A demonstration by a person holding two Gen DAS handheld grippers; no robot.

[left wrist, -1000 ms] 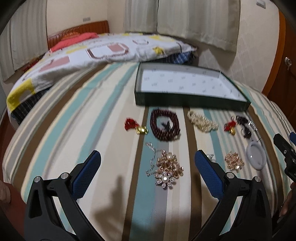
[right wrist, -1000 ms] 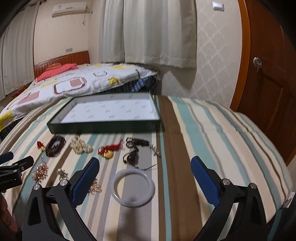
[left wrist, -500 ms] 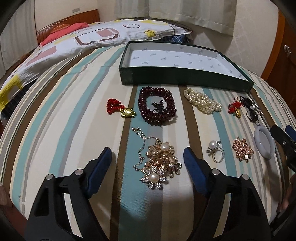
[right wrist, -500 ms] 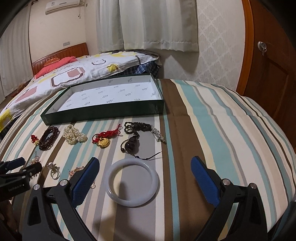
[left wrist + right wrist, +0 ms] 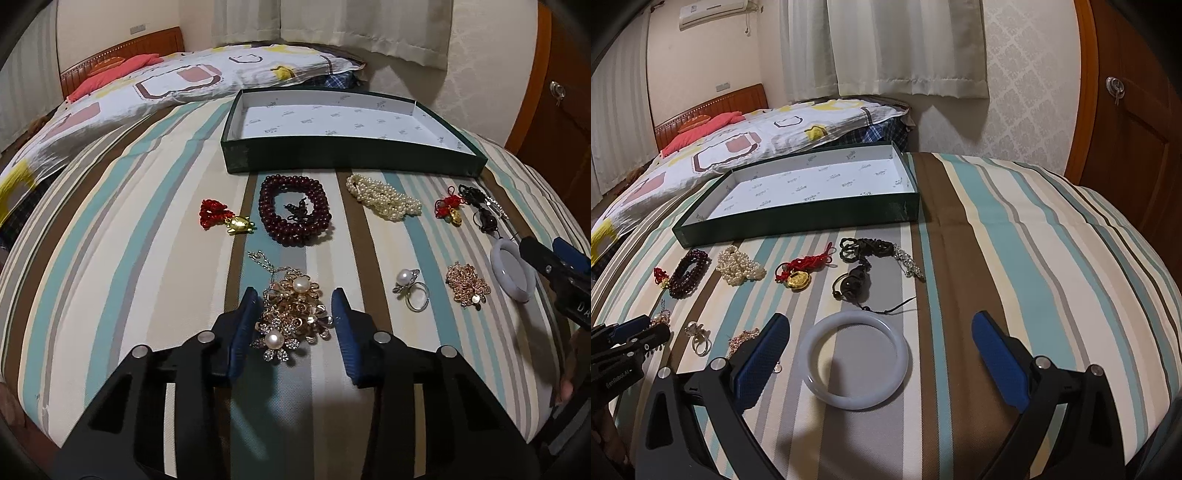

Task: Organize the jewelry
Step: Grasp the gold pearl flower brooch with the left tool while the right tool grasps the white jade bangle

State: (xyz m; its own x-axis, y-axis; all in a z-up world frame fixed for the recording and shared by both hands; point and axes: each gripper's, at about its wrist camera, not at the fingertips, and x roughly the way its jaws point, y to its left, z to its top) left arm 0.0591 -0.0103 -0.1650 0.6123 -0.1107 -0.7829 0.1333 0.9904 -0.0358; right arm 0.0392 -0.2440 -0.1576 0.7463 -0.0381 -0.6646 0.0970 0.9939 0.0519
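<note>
Between left gripper (image 5: 294, 322) jaws, gold brooch (image 5: 293, 320)

The striped bed (image 5: 110, 258) carries a green box (image 5: 351, 158) at the far side. In front lie a red-knot turtle charm (image 5: 227, 219), dark red bead bracelet (image 5: 293, 210), pearl strand (image 5: 384, 197), gold flower necklace (image 5: 295, 317), pearl ring (image 5: 410, 288) and pale bangle (image 5: 853, 360).

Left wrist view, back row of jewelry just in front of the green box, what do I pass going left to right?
Red knot with gold turtle charm → dark red bead bracelet → pearl strand → red knot with gold pendant → black cord pendant.
</note>
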